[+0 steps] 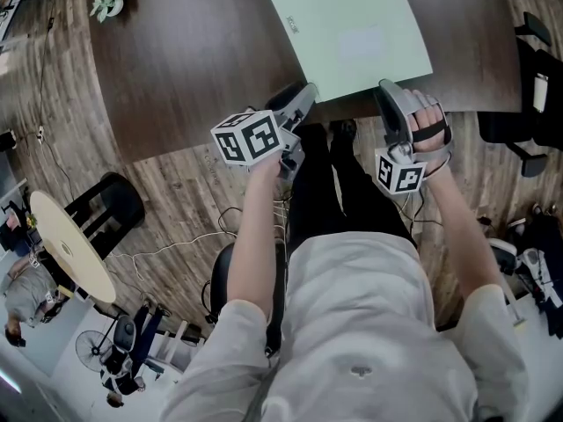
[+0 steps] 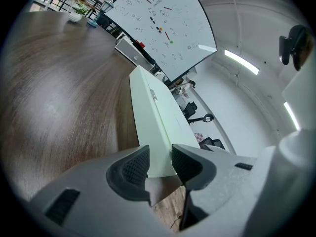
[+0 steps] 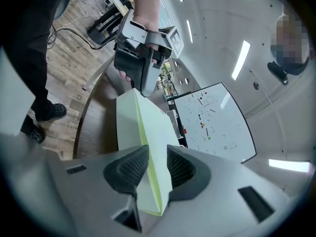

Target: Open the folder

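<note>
Left tongs [image 2: 160, 159] are pinching the near left corner of the pale green flat card folder [image 1: 352, 25]; both ribbed pads bear on the card. The folder lies on the dark brown wooden bench [image 1: 193, 51], with its near edge at the bench's near rim, directly in front of you. Right tongs [image 3: 158, 164] are clamped on the near right corner of the same folder, with the card filling the gap between the pads. From these views it cannot be told whether the right tongs hold the top cover alone or both leaves together.

Step in hand, as judged: the grasp is made and the folder is still closed and flat, so the opening has not begun.

Next move, as judged:
1. Keep the left tongs pinched and still, so that you anchor the folder against the bench.
2. Confirm that the right tongs hold only the top cover; regrip if both leaves are caught.
3. Raise the right tongs and swing the cover away from you, about the far spine.
</note>
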Demonstrator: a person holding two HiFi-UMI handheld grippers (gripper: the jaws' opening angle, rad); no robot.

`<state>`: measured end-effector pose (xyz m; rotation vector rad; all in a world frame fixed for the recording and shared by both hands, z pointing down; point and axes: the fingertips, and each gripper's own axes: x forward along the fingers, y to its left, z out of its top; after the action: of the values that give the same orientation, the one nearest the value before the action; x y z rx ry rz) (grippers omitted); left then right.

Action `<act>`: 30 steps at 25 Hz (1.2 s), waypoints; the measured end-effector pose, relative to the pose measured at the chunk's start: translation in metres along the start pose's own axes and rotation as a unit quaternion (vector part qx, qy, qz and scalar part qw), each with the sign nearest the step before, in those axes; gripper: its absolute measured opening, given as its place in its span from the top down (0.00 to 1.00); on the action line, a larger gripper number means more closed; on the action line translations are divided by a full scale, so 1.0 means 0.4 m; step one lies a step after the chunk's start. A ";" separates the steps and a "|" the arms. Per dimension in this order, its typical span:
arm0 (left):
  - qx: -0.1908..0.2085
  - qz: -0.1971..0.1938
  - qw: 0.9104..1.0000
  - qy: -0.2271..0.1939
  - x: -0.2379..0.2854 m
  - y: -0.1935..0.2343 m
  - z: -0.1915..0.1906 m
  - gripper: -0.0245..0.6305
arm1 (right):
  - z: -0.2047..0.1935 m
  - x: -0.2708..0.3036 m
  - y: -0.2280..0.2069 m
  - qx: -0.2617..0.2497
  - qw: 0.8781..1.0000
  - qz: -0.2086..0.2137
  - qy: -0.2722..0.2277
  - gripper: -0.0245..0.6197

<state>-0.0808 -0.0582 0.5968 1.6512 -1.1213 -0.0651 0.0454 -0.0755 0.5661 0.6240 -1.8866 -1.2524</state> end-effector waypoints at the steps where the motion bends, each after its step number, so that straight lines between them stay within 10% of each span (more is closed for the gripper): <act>1: 0.000 0.000 1.000 0.000 0.000 -0.001 0.001 0.75 | 0.000 0.001 -0.001 -0.001 1.000 -0.002 -0.001 0.78; 30: -0.004 -0.002 1.000 -0.004 0.000 0.004 -0.003 0.75 | -0.010 0.023 -0.050 0.082 0.997 -0.008 0.014 0.93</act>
<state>-0.0810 -0.0573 0.5987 1.6475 -1.1229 -0.0789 0.0428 -0.0923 0.5517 0.7415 -1.9765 -1.1009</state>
